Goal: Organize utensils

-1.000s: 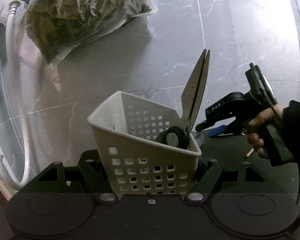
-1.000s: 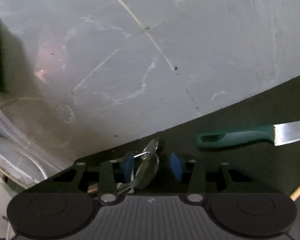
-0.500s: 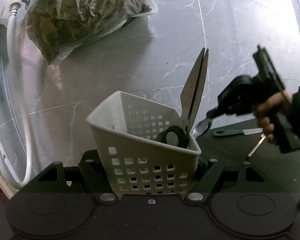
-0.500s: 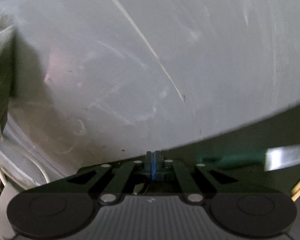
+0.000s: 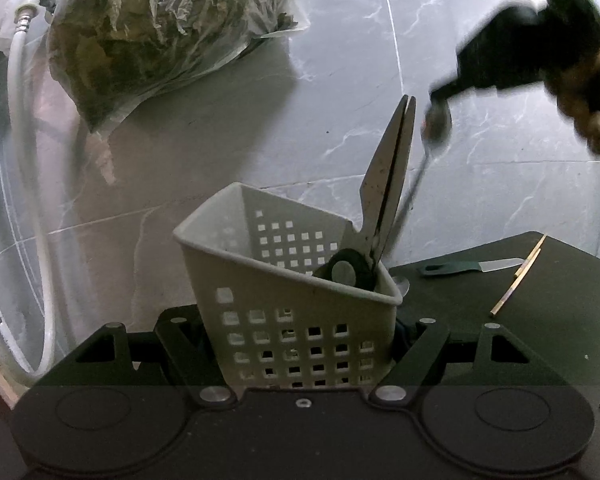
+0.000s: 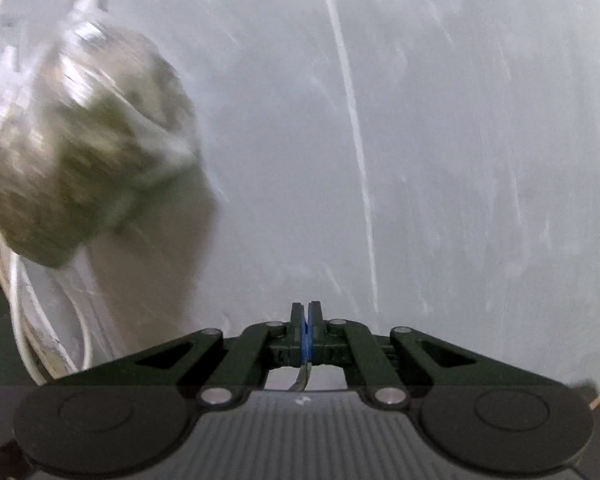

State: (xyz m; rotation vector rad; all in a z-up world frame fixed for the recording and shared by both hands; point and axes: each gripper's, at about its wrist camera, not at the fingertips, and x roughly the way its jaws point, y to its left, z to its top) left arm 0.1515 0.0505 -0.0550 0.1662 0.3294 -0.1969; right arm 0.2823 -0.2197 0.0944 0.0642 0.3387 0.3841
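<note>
A spoon hangs bowl-up in the air, just right of the scissor tips and above the white perforated caddy; it is blurred. The right hand-held gripper pinches it near the bowl, and in the right wrist view its blue pads are pressed together on a thin metal strip that shows just beneath them. A person's hand carries that gripper at the upper right.

The caddy sits between the fingers of the left hand-held gripper, which clamp its two sides near the base. Scissors stand in its right corner, blades closed and pointing up, the black pivot at the rim. A second spoon bowl peeks out just behind the caddy's right corner.

On the dark bench to the right lie a green-handled knife and, close by, a pair of chopsticks. Behind, on the grey marble floor, lie a clear bag of leafy greens and a white hose.
</note>
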